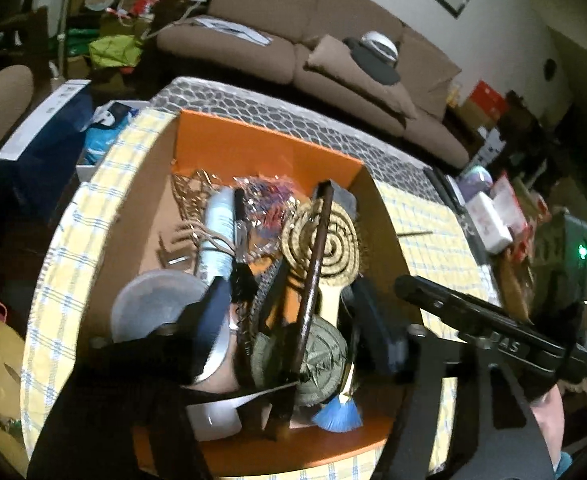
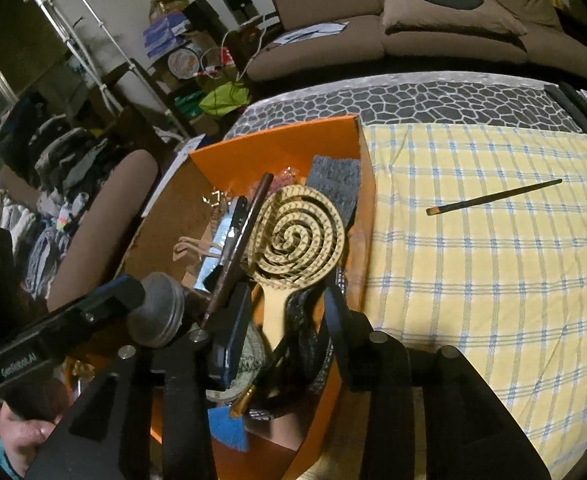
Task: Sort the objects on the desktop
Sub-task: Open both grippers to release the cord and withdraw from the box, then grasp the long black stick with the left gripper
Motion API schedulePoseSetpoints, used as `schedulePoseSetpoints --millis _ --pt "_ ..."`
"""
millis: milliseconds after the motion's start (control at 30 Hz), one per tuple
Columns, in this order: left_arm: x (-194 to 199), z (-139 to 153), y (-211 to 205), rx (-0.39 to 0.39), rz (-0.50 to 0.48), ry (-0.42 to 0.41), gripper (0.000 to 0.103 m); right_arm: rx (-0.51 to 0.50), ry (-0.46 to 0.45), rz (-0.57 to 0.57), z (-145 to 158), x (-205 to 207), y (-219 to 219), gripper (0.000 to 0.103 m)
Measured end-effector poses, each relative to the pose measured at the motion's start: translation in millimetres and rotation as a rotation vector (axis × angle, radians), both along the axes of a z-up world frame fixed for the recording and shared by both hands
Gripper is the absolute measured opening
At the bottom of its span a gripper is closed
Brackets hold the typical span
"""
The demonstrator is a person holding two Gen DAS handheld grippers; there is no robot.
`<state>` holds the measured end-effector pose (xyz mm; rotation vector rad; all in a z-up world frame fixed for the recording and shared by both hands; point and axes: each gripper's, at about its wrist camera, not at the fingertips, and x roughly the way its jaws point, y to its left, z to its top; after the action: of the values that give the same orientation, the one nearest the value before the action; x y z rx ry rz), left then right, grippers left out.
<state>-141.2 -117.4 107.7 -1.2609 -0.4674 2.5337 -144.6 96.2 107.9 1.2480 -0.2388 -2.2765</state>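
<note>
Both grippers (image 1: 289,328) (image 2: 285,320) gape above the cardboard box's (image 1: 253,148) spiral-ribbed brush (image 1: 325,240).

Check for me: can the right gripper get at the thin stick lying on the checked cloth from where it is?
Probably yes. The thin stick lies alone on the checked cloth, nothing beside or over it. The right gripper, jaws open and empty, hangs over the orange box, so it must swing sideways out.
</note>
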Motion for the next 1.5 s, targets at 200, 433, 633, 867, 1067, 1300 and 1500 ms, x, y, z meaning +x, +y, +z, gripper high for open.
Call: schedulePoseSetpoints --millis 200,433,633,867,1067,1300,1500 --pt "-0.5 11.8 21.5 0.0 -0.053 0.027 0.08 0.013 0.037 -0.065 12.5 0.6 32.7 0.064" --pt "-8.6 33.6 93.2 -0.079 -0.208 0.058 0.095 0.019 0.014 -0.182 9.1 -6.1 102.3 0.072" --pt "-32.3 41.0 180.2 -0.234 -0.368 0.075 0.1 0.026 -0.007 -0.268 4.4 -11.3 157.3 0.079" --pt "-76.8 8.6 250.6 -0.359 -0.468 -0.007 0.1 0.018 -0.042 -0.327 -5.4 -18.3 205.1 0.079" --pt "-112.2 -29.8 297.9 -0.502 -0.525 -0.079 0.096 0.015 -0.05 -0.36 -6.7 -24.8 232.5 0.079" --pt "-151.9 -64.5 322.5 -0.593 -0.585 -0.15 0.073 0.003 -0.068 -0.357 -15.6 -29.5 244.0 0.079" --pt "-175.8 -75.3 327.1 -0.525 -0.606 -0.213 0.062 -0.038 -0.091 -0.36 -23.9 -30.0 252.2 0.079"
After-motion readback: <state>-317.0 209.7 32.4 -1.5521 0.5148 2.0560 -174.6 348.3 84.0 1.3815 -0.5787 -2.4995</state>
